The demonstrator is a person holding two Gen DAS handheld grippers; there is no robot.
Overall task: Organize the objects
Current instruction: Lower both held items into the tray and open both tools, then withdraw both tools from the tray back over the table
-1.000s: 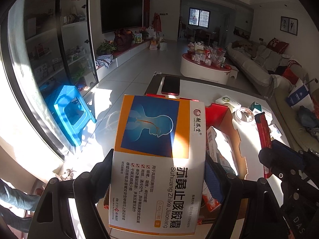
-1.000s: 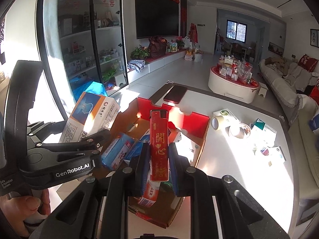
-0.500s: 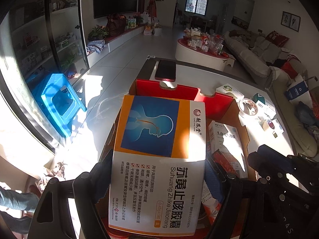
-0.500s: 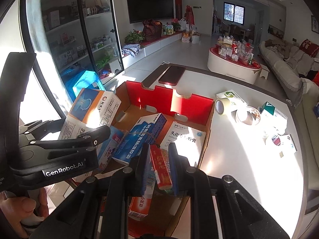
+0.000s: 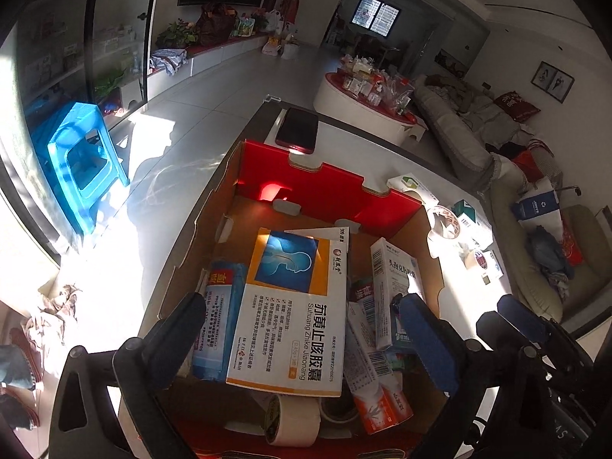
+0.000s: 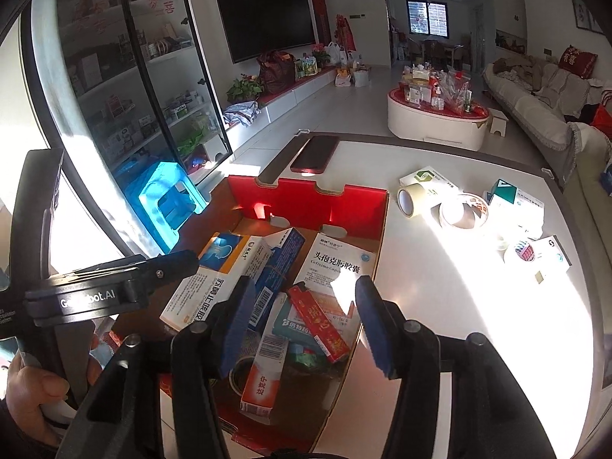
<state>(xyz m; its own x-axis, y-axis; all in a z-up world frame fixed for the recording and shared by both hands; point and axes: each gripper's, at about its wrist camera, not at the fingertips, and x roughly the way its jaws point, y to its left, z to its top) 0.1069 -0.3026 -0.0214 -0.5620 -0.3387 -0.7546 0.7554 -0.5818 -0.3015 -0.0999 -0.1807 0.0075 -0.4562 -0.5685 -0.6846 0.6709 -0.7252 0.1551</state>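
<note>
The white tabletop (image 6: pixel 440 306) carries an open cardboard box with a red inner wall (image 5: pixel 325 187), and both my claws hang over its near end. Inside, the biggest thing is the flat white-and-orange medicine carton with a blue head drawing (image 5: pixel 294 306); it lies face up on top of the other packs, leaning on a blue-and-white carton (image 5: pixel 220 317) at its left. My left claw (image 5: pixel 306 340) is spreading to its widest, one blue pad on either side of that carton and neither pressing it, so the carton rests in the box on its own. Right of it stands a white cefixime box with blue print (image 6: pixel 336 264).

My right claw (image 6: pixel 306 313) is also opening, standing at a middling width. Between and below its pads lies the slim red lighter with gold characters (image 6: pixel 319 323), slanted on a teal-and-white pack (image 6: pixel 290 325); the pads look clear of it, though the angle makes that hard to swear to. Nearer me lies an orange-ended white tube box (image 6: pixel 264 378). Out on the tabletop beyond the box sit a roll of beige tape (image 6: pixel 409 199) and a dark red phone (image 6: pixel 315 155).
</note>
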